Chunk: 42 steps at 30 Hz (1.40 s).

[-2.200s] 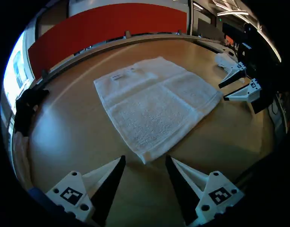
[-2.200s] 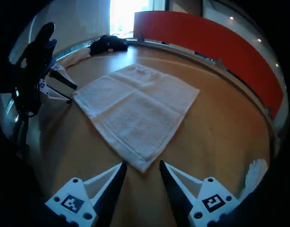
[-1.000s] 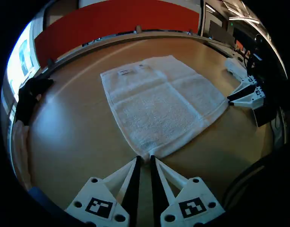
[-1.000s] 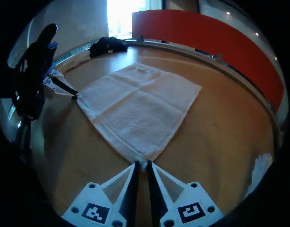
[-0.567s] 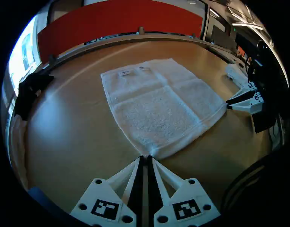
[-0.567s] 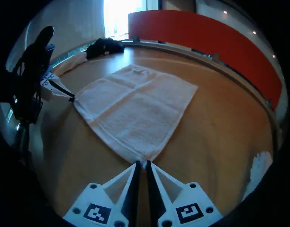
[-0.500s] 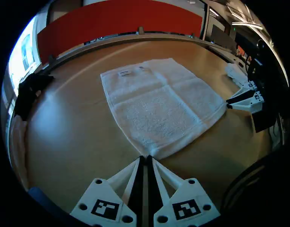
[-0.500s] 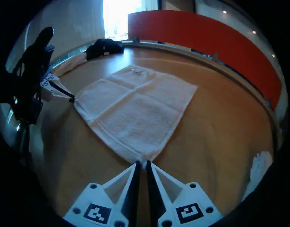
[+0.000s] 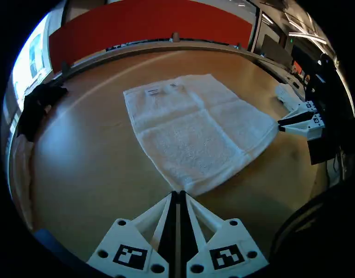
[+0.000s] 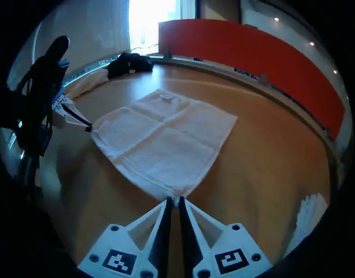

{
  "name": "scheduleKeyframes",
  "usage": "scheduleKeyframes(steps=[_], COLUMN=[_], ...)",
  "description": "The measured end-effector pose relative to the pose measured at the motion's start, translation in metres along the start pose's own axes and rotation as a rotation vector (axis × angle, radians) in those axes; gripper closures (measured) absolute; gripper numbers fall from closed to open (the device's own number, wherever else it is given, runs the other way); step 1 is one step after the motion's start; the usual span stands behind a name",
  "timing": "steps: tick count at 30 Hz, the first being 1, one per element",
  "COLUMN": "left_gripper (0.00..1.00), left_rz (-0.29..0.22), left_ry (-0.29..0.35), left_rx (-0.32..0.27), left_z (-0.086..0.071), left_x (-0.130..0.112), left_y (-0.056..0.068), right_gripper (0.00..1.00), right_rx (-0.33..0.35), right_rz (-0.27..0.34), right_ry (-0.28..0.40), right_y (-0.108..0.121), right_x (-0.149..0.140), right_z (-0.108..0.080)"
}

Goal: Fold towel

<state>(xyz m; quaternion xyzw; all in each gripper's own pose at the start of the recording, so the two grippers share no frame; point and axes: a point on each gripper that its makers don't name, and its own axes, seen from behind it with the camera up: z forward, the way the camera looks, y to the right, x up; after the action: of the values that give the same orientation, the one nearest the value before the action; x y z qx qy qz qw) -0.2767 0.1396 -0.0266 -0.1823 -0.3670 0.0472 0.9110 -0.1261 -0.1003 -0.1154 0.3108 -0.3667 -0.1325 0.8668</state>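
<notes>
White towel (image 9: 196, 129) spread on wooden table (image 9: 84, 157), mid-view. Left gripper (image 9: 178, 197) at 6 o'clock: fingers together, pinching towel's near corner. Right gripper (image 10: 173, 200) likewise clamped on its own corner, 6 o'clock in right gripper view. Dark bundle (image 9: 38, 104) at 9 o'clock, possibly cloth, too dim. Red panel (image 9: 149, 23) at 12 o'clock.

I look out over a tan wooden table (image 9: 84, 153). Along the table's far edge runs a red panel (image 9: 145, 21), with a bright window (image 9: 31, 60) past the table's corner. A dark bundle (image 9: 36, 104) lies on the table near that corner, and a white cloth (image 9: 288, 95) lies crumpled at the opposite edge
</notes>
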Motion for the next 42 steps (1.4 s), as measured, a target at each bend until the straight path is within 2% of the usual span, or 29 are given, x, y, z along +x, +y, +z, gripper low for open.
scheduleKeyframes(steps=[13, 24, 33, 42], left_gripper=[0.95, 0.95, 0.95, 0.95], left_rz=[-0.013, -0.053, -0.056, -0.095], left_ry=[0.061, 0.076, 0.066, 0.077], left_rx=[-0.01, -0.029, -0.036, -0.031], left_z=[-0.047, -0.084, -0.09, -0.078], left_x=[0.04, 0.055, 0.057, 0.068], left_y=[0.011, 0.019, 0.022, 0.015], right_gripper=[0.88, 0.88, 0.88, 0.88], right_rx=[-0.014, 0.0, 0.009, 0.007], right_rz=[0.01, 0.032, 0.029, 0.032], right_ry=[0.103, 0.14, 0.132, 0.116], right_y=[0.002, 0.001, 0.0, 0.011], right_x=[0.055, 0.08, 0.082, 0.085], right_z=[-0.053, -0.087, -0.092, -0.081])
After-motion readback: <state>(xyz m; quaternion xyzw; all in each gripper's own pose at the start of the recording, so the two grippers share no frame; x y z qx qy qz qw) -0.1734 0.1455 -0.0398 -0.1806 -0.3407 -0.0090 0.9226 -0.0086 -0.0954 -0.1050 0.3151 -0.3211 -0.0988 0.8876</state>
